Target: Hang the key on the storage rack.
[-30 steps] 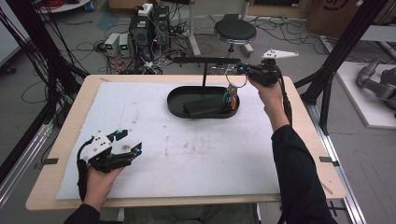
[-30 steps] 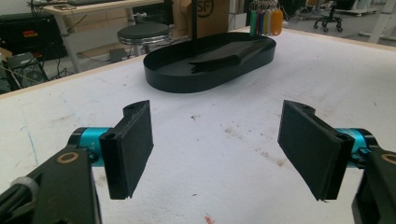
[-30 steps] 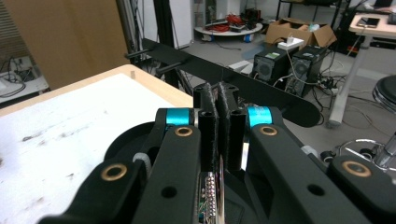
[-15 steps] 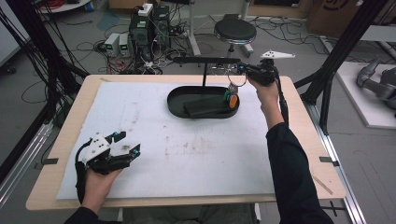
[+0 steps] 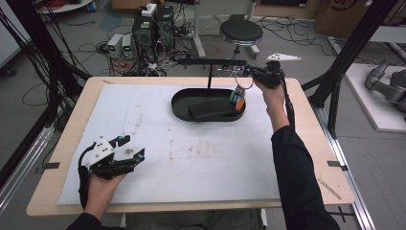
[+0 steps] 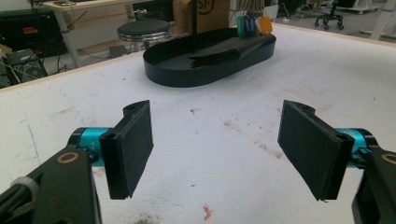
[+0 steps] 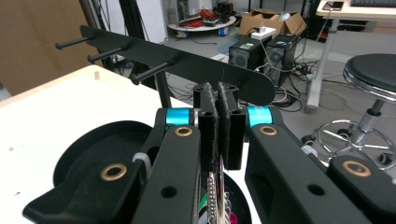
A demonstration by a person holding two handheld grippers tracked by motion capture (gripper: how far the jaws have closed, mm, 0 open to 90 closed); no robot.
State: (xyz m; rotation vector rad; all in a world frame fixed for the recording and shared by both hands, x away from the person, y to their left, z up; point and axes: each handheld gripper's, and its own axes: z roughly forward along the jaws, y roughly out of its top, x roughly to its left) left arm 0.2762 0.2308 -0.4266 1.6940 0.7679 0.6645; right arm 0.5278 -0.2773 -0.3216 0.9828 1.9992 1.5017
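Note:
My right gripper point(image 5: 250, 73) is shut on the metal ring point(image 7: 215, 190) of a bunch of coloured key tags point(image 5: 237, 98). The bunch hangs over the right end of a black oval tray point(image 5: 181, 108). Just ahead of the shut jaws stands a black rack bar point(image 7: 187, 63) with several pegs, raised on a post from the tray. A flat black piece point(image 5: 210, 109) lies inside the tray. At the table's near left my left gripper point(image 5: 129, 146) rests on the white mat, open with nothing between its pads point(image 6: 133, 147). The tray point(image 6: 187, 77) and tags point(image 6: 252, 24) lie far ahead of it.
A white mat point(image 5: 201, 158) covers most of the wooden table point(image 5: 330, 191). Behind the table are a round stool point(image 5: 241, 32), computer boxes point(image 5: 153, 28) and loose cables on the floor. Black frame posts point(image 5: 352, 52) stand at the table's right and left.
My right gripper has sunk a little with the key bunch, which hangs lower by the tray's right end. The left gripper has stayed put.

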